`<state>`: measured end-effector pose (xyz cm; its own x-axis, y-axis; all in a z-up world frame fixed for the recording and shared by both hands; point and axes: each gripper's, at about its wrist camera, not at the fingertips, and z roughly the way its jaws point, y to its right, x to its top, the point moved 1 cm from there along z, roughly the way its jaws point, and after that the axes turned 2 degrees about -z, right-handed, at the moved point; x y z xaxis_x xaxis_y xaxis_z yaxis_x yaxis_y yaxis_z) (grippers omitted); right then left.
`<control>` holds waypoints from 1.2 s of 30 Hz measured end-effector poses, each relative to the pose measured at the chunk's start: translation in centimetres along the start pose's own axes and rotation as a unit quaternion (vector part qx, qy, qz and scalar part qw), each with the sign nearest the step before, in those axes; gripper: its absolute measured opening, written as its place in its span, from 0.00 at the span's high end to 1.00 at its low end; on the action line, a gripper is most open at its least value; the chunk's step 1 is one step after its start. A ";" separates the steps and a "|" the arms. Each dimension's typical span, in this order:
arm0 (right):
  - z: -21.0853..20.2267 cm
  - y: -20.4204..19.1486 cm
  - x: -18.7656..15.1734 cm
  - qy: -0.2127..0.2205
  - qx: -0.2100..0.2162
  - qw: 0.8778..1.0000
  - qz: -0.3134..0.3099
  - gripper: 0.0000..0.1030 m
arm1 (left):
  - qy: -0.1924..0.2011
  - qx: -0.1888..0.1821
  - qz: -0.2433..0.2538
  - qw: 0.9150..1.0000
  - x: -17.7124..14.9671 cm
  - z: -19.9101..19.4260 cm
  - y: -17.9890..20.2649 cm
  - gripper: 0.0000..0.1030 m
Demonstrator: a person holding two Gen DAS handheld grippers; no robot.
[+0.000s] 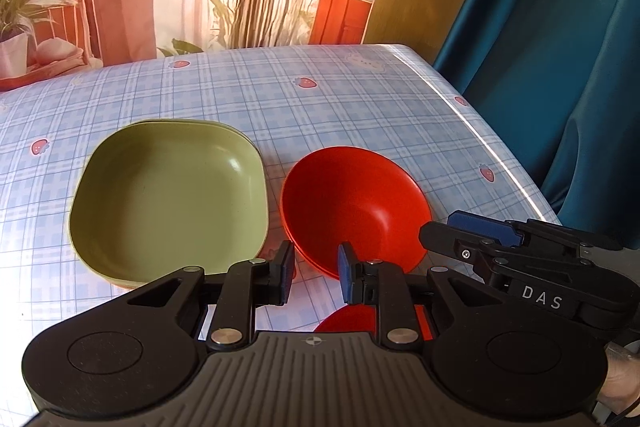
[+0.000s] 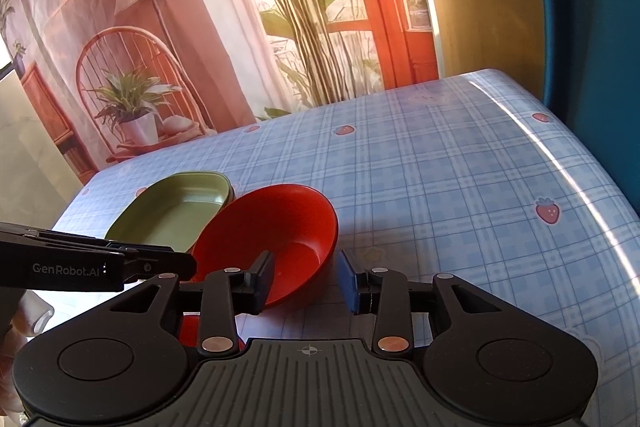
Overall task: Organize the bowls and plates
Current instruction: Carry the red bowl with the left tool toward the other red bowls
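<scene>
Black two-finger left gripper [image 1: 313, 275], bottom centre, gapes half open, holding nothing, before stacked round red plastic bowls [image 1: 354, 205]. Stacked square green plastic plates [image 1: 168, 197] sit centre-left on the blue checked tablecloth [image 1: 320, 99]. Right gripper [image 2: 306, 281] likewise open, empty.

The surface [image 1: 360, 99], under a blue plaid cloth with strawberries, carries stacked green plates [image 1: 168, 203] and, just beside them on the right, stacked red bowls [image 1: 356, 203]; another red piece [image 1: 348, 319] lies nearer.

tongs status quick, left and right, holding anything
Left tongs: open, holding nothing, above the red bowl's near rim.
Right tongs: open, holding nothing.
</scene>
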<state>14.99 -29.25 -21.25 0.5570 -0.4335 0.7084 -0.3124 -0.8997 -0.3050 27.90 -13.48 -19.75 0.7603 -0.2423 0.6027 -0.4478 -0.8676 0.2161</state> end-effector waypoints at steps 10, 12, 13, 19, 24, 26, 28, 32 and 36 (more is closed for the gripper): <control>-0.9 -1.2 -1.6 -0.011 0.003 1.000 -0.001 0.41 | 0.003 0.001 -0.016 1.000 -2.5 -1.9 -0.6 0.63; -1.1 -1.4 -2.1 -0.015 0.003 1.000 -0.002 0.37 | -0.001 0.001 -0.020 1.000 -3.2 -2.1 -0.8 0.63; -1.2 -1.5 -2.3 -0.018 0.004 1.000 -0.003 0.37 | -0.002 0.002 -0.022 1.000 -3.5 -2.1 -0.9 0.63; -1.6 -2.4 -3.8 -0.033 0.003 0.999 -0.014 0.37 | -0.005 -0.001 -0.044 0.999 -5.1 -2.5 -1.6 0.63; -2.4 -3.1 -4.8 -0.036 0.010 0.999 -0.020 0.39 | -0.009 -0.010 -0.051 0.999 -6.5 -2.7 -1.7 0.63; -2.6 -3.4 -5.0 -0.038 0.014 0.999 -0.021 0.40 | -0.011 -0.012 -0.054 0.998 -6.8 -2.9 -1.6 0.63; -2.7 -3.6 -5.2 -0.042 0.018 0.999 -0.022 0.41 | -0.012 -0.014 -0.054 0.998 -6.9 -2.9 -1.6 0.63; -2.5 -3.9 -5.7 -0.050 0.022 0.998 -0.020 0.50 | -0.014 -0.015 -0.056 0.998 -7.5 -2.9 -1.5 0.63; -2.1 -4.0 -6.3 -0.061 0.030 0.998 -0.011 0.56 | -0.022 -0.017 -0.063 0.998 -8.2 -3.0 -1.6 0.64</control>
<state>11.10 -22.83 -23.21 0.6545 -0.4131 0.6333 -0.2542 -0.9090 -0.3303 21.00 -8.84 -22.71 0.8312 -0.1514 0.5350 -0.3620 -0.8777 0.3141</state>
